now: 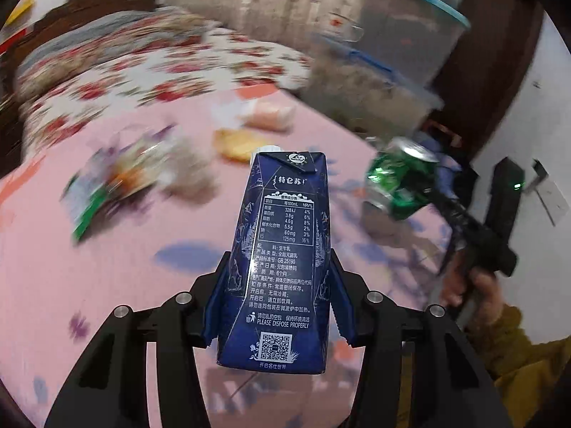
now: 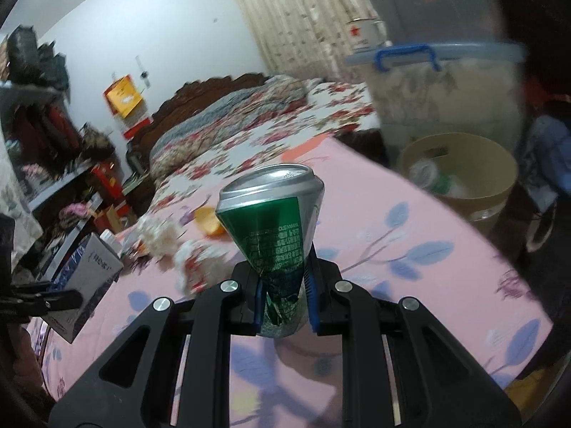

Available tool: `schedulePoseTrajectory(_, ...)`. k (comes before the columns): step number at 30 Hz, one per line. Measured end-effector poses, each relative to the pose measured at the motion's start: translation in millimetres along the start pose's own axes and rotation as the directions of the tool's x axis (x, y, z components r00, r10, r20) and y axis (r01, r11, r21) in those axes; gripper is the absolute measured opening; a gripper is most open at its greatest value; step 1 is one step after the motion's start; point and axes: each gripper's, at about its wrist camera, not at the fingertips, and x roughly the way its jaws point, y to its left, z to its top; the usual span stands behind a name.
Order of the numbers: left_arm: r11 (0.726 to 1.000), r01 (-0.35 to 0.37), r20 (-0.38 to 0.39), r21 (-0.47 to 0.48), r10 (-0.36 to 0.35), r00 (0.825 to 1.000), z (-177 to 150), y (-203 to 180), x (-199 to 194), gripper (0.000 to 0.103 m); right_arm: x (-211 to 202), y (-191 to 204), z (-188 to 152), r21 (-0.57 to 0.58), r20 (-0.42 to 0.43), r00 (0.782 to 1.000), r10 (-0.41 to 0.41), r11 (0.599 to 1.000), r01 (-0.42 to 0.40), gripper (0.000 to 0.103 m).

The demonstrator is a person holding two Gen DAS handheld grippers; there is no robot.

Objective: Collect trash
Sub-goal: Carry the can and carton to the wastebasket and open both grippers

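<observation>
Clamped between the blue pads of the left gripper (image 1: 276, 306), low in the middle of the left wrist view, stands a dark blue milk carton (image 1: 282, 256), upright with its white cap at the top. Its jaws are about half open and pressed on the carton's two sides. White printing covers the face: a Chinese brand name, a nutrition table headed per 100mL, "GB 25190", "PLEASE DISPOSE PROPERLY" and a QR code near the bottom.

In the right wrist view the right gripper (image 2: 285, 296) is nearly closed on a crushed green can (image 2: 278, 235), pinched to a narrow waist between the pads, its silver top uppermost. Small white lettering on the can is too fine to read.

Right of centre in that view, past the far edge of the pink leaf-patterned sheet (image 2: 428, 221), sits a round tan bin (image 2: 492, 185). It holds a green and white container and other pale rubbish that is hard to make out. Above it, at upper right, is a clear storage tub (image 2: 446, 96) with a blue latch and pale contents, and a white mug with a red star (image 2: 367, 34) stands on its lid.

On the sheet, left of centre, lie crumpled white tissues (image 2: 200, 260) and an orange scrap (image 2: 208, 226).
</observation>
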Motion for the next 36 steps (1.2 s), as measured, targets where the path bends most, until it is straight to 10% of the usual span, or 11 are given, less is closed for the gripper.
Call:
schedulePoseTrajectory(8, 0.955, 0.205, -0.132, 0.214, -0.180, 0.975, 127, -113, 113, 0.048, -11, -113, 63, 0.126, 0.118, 0.977, -0.178, 0.979, 0.163, 0.021)
schedulePoseTrajectory(15, 0.931, 0.348, -0.274, 0.107, -0.309, 0.911, 230, -183, 254, 0.048, 34, -196, 109, 0.148, 0.070, 0.946, -0.315, 0.942, 0.302, 0.021)
schedulePoseTrajectory(21, 0.948, 0.310, -0.301, 0.075, -0.275, 0.913, 254, -209, 330, 0.067, 68, -229, 116, 0.156, -0.025, 0.956, -0.293, 0.943, 0.293, 0.024)
schedulePoseTrajectory(25, 0.955, 0.295, -0.258, 0.036, -0.276, 0.926, 260, -203, 330, 0.077, 72, -231, 113, 0.158, -0.016, 0.957, -0.291, 0.944, 0.289, 0.072)
schedulePoseTrajectory(36, 0.954, 0.276, -0.024, 0.119, -0.275, 0.961, 202, -139, 161, 0.079, 18, -168, 99, 0.182, 0.113, 0.977, -0.181, 0.970, 0.159, 0.070)
